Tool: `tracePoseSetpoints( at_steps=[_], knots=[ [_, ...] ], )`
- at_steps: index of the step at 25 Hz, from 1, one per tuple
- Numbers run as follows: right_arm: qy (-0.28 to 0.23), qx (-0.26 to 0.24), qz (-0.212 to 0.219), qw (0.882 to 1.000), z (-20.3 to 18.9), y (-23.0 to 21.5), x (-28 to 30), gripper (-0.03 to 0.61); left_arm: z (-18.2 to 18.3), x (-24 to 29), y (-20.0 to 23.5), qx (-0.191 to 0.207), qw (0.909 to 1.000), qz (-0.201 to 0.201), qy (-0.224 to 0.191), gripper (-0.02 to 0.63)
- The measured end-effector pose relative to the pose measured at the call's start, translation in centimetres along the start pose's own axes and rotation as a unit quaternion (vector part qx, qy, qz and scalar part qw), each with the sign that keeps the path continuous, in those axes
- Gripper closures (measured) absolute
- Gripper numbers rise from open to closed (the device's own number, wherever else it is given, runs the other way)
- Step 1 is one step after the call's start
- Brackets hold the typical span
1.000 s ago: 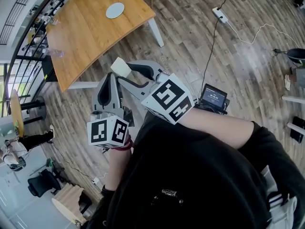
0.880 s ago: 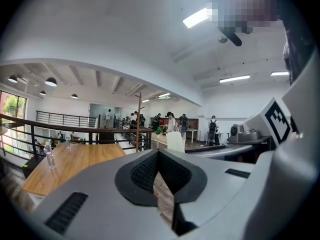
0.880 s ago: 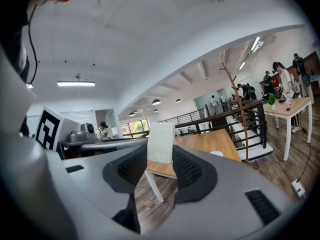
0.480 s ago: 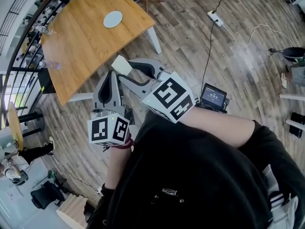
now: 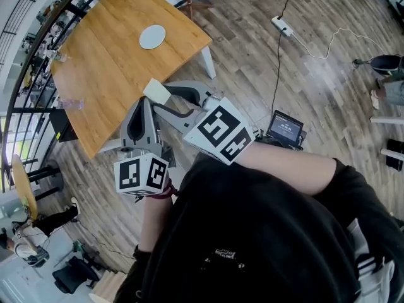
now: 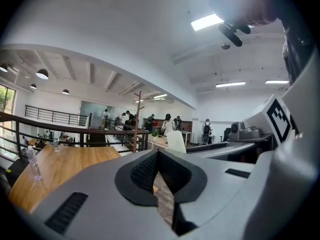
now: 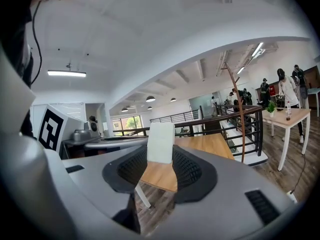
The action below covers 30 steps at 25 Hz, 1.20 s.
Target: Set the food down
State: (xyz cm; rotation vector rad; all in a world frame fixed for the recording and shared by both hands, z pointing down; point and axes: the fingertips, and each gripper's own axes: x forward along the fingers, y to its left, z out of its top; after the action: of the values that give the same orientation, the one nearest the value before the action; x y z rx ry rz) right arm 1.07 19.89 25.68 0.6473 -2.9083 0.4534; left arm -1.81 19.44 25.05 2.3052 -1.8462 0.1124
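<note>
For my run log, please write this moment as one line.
right gripper: jaws shut on pale food block | left gripper: jaws shut, empty | white plate on wooden table

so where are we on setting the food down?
Done: the pale food block is picked up, clamped in the right gripper. In hand: it hangs in the air by the wooden table's near edge, short of the round plate. Left: bring it over the table, lower it, open the jaws. The left gripper is shut and empty.

This is an open-plan office on an upper level. A black railing (image 6: 75,130) edges the wood floor (image 5: 328,87), with a wooden table (image 5: 113,55), ceiling strip lights (image 6: 206,21) and standing people (image 6: 206,129).
</note>
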Motion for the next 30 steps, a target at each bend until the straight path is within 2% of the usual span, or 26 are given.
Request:
tracePoseSetpoints(
  at_steps=[8, 21, 30],
  knots=[
    [-0.002, -0.003, -0.027, 1.000, 0.8, -1.3, 4.1, 0.410, 0.4, 2.4, 3.7, 0.002, 0.9996, -0.026, 0.000, 0.611],
    [0.013, -0.022, -0.038, 0.999, 0.8, -0.5, 11.3, 0.410, 0.1, 3.0, 10.9, -0.012, 0.9993, -0.035, -0.009, 0.611],
    [0.033, -0.030, -0.038, 0.998, 0.2, -0.6, 13.0, 0.410, -0.9, 3.5, 12.5, -0.026, 0.9989, -0.036, -0.012, 0.611]
  ],
)
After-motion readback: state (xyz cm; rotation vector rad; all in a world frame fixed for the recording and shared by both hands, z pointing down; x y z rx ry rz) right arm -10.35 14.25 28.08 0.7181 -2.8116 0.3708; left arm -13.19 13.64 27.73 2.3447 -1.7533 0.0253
